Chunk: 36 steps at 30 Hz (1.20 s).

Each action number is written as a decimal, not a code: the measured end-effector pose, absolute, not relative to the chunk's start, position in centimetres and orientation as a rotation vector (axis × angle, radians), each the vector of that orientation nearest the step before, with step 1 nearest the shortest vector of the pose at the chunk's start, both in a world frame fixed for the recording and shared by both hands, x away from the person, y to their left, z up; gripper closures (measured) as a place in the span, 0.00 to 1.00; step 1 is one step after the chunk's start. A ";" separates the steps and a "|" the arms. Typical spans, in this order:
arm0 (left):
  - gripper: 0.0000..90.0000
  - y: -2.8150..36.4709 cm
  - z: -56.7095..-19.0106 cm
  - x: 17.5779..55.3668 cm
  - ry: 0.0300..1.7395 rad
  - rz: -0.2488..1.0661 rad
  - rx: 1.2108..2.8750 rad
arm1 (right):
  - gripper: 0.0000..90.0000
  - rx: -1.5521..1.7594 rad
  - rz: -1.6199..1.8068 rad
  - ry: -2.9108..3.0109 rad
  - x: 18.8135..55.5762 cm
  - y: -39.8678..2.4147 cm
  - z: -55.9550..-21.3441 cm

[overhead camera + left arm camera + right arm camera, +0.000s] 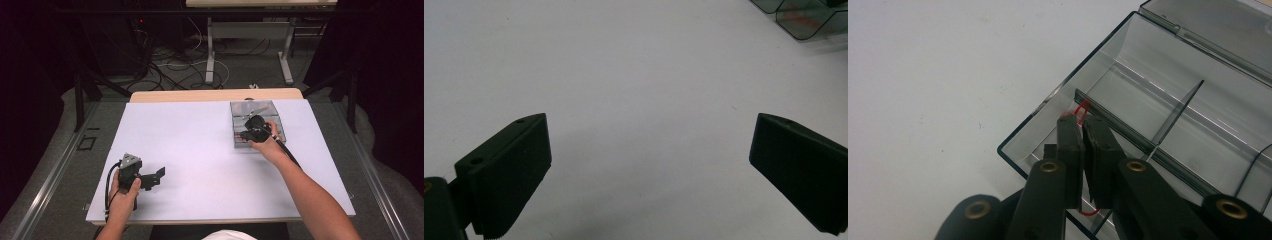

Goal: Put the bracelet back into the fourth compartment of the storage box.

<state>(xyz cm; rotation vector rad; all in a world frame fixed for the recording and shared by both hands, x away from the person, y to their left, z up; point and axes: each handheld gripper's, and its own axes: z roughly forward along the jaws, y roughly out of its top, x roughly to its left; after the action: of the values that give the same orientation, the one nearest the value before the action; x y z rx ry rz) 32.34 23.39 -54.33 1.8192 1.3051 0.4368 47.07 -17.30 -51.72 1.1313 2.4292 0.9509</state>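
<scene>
A clear plastic box [235,107] with dividers and an open lid stands on the right half of the white table; its corner is also in the left gripper view [804,17]. My right gripper [248,134] reaches into the near-left compartment of the box [1168,100]. Its jaws are shut [1079,120] on a thin red loop [1082,107], perhaps a rubber band, which sticks out above the tips and again below the pads. My left gripper [155,176] rests low over the table near the front left. It stands wide open [649,145] with nothing between its jaws.
The white table top [200,145] spreads between the two hands. Beyond its far edge stand another table's legs [210,60] and a tangle of cables [165,65] on the floor.
</scene>
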 end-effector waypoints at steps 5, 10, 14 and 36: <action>0.04 23.4 -54.3 32.3 1.305 0.437 1.820 | 0.89 1.157 0.951 2.426 46.9 -17.3 -51.6; 0.04 23.3 -54.4 32.4 1.310 0.435 1.810 | 0.81 1.172 0.978 2.403 46.9 -17.4 -51.5; 0.04 23.3 -54.4 32.4 1.310 0.436 1.814 | 0.76 1.184 0.968 2.393 46.8 -17.5 -51.4; 0.05 23.3 -54.4 32.4 1.307 0.437 1.824 | 0.31 1.182 1.031 2.312 46.0 -18.0 -50.4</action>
<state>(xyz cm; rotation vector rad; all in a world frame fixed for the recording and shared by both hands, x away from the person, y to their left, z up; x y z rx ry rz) 32.43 23.25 -54.42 1.8237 1.3074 0.4369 45.99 -17.99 -50.40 1.1822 2.3124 1.0310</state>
